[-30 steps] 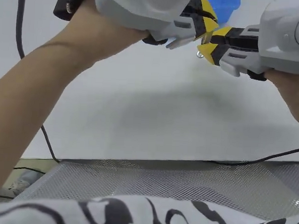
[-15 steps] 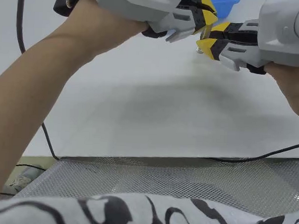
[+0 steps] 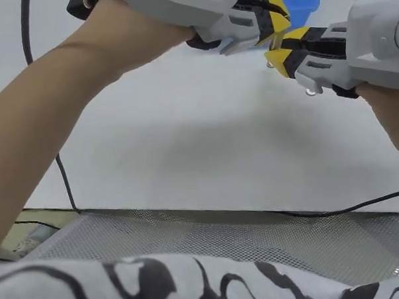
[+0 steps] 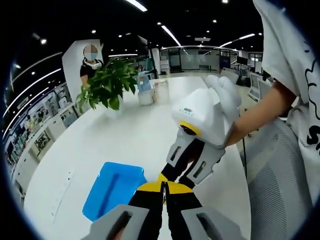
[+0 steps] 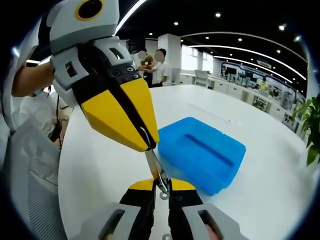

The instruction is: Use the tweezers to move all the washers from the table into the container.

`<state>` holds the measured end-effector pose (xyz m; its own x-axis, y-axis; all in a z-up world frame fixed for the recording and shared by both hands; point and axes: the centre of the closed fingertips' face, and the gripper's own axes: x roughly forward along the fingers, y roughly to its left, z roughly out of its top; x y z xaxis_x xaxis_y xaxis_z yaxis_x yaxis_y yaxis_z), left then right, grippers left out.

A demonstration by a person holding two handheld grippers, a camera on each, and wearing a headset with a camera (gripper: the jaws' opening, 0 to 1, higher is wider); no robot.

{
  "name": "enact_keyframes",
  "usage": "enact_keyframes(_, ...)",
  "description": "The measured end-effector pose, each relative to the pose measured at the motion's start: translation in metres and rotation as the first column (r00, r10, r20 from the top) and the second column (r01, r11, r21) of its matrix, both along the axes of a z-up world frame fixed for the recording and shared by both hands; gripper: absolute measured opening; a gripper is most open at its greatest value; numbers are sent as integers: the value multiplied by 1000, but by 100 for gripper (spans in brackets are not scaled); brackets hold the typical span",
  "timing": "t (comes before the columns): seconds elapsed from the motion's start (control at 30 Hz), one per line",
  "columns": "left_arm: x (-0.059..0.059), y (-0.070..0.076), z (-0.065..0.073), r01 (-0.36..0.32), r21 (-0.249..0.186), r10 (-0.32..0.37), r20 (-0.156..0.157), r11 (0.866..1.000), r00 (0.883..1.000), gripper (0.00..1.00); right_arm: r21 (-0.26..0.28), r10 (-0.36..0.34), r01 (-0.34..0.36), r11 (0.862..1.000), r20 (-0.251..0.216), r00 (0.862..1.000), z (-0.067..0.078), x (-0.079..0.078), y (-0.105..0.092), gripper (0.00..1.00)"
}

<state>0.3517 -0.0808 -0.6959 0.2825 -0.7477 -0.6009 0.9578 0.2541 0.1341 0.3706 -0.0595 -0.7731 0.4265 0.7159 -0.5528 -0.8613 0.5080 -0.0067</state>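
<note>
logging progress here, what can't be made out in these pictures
blue container: the head view's top edge and the left gripper cut it off; in the right gripper view washers inside would be too small to spot.
tweezers: right gripper view, tips hidden between the jaws of the right gripper, so its grip is unclear.
small ring: head view, too small to call a washer.

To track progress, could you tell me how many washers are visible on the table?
2: one washer on the table beside the right gripper, another below its body. More may be hidden.
</note>
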Motion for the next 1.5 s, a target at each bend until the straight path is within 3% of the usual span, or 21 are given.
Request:
enact_keyframes(0.3, 3, -1, 19, 6, -10, -6, 40, 1000, 999, 0, 2, 0, 0, 1000, 46, 999, 18, 10, -5, 5)
enact_keyframes(0.53, 9, -1, 28, 7, -13, -6, 75, 1000, 997, 0, 14, 2, -3, 1000, 71, 997, 33, 17, 3, 5)
enact_keyframes(0.8, 31, 4, 40, -17, -12, 19, 130, 1000, 991, 0, 17, -2, 0, 1000, 122, 993, 47, 35, 12, 5)
enact_keyframes(0.93, 44, 5, 35, -40, -3, 40, 145, 999, 989, 0, 17, -15, 13, 1000, 127, 992, 41, 47, 14, 5)
enact_keyframes(1.17, 61, 6, 18, -77, -9, 77, 131, 997, 988, 0, 12, -33, 32, 999, 102, 994, 23, 61, 15, 5)
enact_keyframes(1.5, 71, 9, -1, -108, 3, 107, 113, 994, 988, 0, 0, -47, 47, 999, 71, 996, 4, 74, 17, 5)
